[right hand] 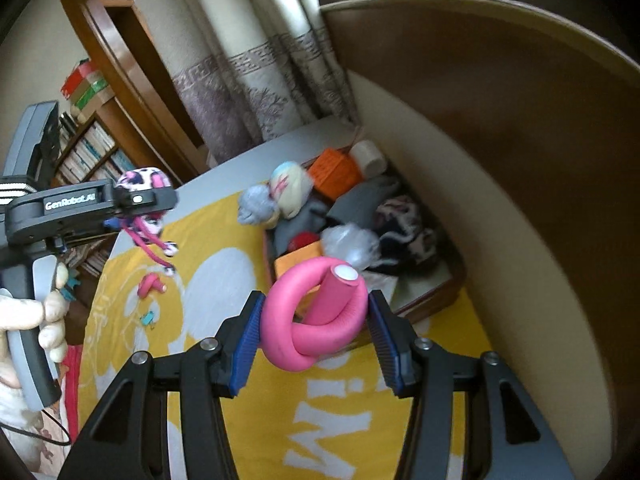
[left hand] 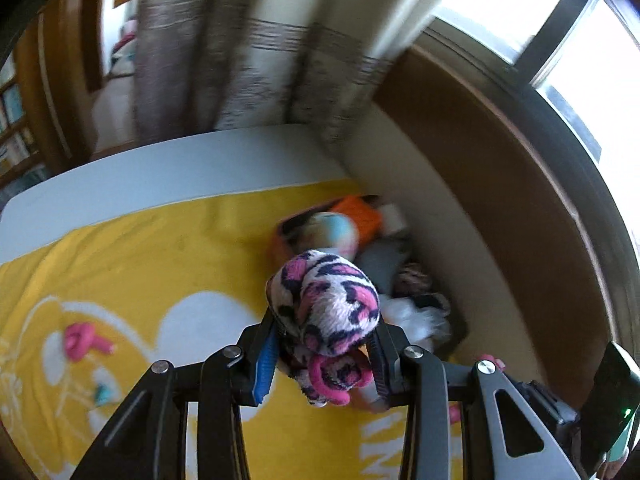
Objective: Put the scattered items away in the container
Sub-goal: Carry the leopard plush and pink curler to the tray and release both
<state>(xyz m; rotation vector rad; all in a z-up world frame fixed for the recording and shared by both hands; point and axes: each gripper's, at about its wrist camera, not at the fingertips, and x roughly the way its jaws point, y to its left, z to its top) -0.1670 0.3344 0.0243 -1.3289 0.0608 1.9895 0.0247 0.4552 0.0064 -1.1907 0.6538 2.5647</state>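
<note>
Left fingers (left hand: 320,344) are clamped on a fuzzy pink-and-black sock (left hand: 326,304), bunched between the blue pads with a looped end hanging below them. Right fingers (right hand: 316,320) are clamped on a pink foam knot (right hand: 316,316), squeezed from both sides, its white-capped end sticking up between the pads.

Just ahead of and below the right fingers lies the tray (right hand: 432,300), a shallow brown container on the yellow cloth (right hand: 224,364), set against the wall. It is already crowded: an orange basket (right hand: 334,174), a pale roll (right hand: 368,158), a pastel ball (right hand: 288,188), a grey pompom (right hand: 254,202), dark fuzzy socks (right hand: 404,224) and a crumpled clear bag (right hand: 350,240). Some of these bulge over its near rim.

Judging by that pile, most of the tidying is done. Both held things are not yet in the tray. To the left of both fingers, well apart from the tray, a second pink knot (right hand: 150,284) and a small teal clip (right hand: 148,318) lie loose on the cloth; those look like the last pickups.
</note>
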